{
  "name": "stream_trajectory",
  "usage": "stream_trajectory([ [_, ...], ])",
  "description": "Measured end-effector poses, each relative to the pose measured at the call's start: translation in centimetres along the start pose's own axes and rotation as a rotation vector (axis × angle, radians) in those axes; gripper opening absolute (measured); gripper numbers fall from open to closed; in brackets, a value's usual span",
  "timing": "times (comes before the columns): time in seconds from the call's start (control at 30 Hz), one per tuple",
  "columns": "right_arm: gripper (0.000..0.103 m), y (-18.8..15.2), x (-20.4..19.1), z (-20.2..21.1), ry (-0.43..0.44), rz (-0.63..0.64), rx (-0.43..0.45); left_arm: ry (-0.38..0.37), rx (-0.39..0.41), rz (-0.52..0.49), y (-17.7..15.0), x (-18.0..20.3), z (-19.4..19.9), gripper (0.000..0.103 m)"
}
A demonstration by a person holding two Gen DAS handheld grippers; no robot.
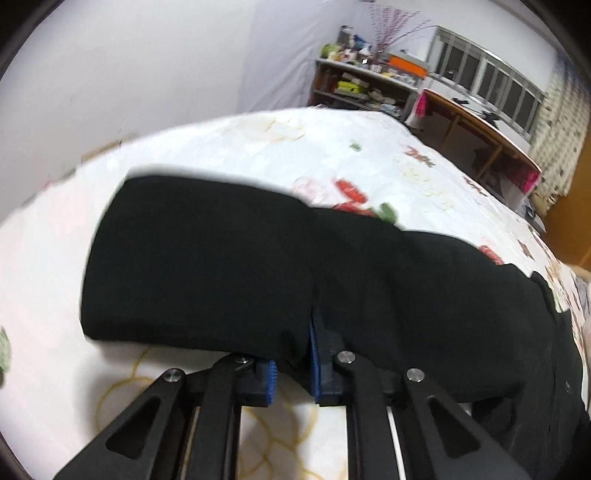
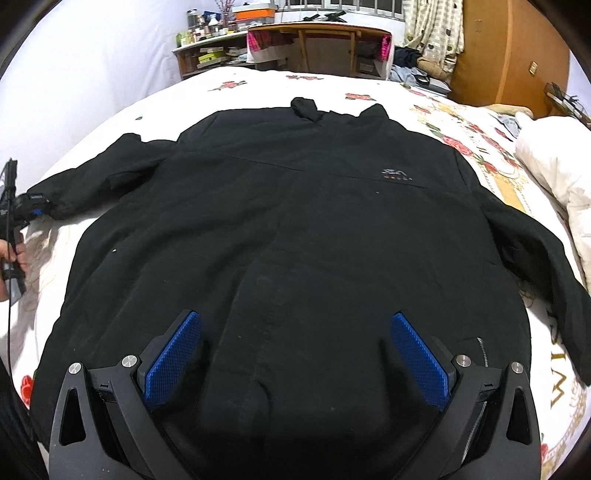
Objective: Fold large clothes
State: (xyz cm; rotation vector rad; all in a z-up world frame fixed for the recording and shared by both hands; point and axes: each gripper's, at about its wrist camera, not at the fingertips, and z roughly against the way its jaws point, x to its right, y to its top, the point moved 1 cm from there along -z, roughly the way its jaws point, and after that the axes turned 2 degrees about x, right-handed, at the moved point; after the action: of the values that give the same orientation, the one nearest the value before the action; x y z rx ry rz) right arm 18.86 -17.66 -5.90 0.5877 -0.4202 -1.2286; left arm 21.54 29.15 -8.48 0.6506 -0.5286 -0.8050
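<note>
A large black jacket (image 2: 288, 229) lies spread flat, front up, on a bed with a white floral cover (image 2: 110, 110). Its collar points to the far side and both sleeves lie out to the sides. My left gripper (image 1: 293, 354) is shut on the cuff of the jacket's left-hand sleeve (image 1: 221, 258); it also shows at the left edge of the right wrist view (image 2: 33, 210). My right gripper (image 2: 295, 354) is open and empty, with its blue pads (image 2: 173, 358) just above the jacket's lower hem at the middle.
A white pillow (image 2: 554, 173) lies at the bed's right side. A wooden desk (image 2: 314, 33) and a cluttered shelf (image 2: 210, 48) stand beyond the bed's far edge. A wooden wardrobe (image 2: 517, 48) stands at the back right. A white wall (image 1: 129, 74) runs along the left.
</note>
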Motion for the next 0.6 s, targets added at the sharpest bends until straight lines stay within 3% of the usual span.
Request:
stream_trajectory([
  [0.23, 0.103, -0.2, 1.5, 1.9, -0.023, -0.025, 0.020, -0.084, 0.107, -0.149, 2.7, 5.4, 6.6, 0.012],
  [0.47, 0.103, -0.3, 3.9, 4.7, -0.042, -0.079, 0.062, -0.256, 0.190, -0.309, 3.1, 14.5, 13.3, 0.012],
  [0.6, 0.103, -1.2, 5.6, 6.3, -0.051, -0.129, 0.079, -0.356, 0.188, -0.395, 1.9, 20.0, 15.4, 0.012],
])
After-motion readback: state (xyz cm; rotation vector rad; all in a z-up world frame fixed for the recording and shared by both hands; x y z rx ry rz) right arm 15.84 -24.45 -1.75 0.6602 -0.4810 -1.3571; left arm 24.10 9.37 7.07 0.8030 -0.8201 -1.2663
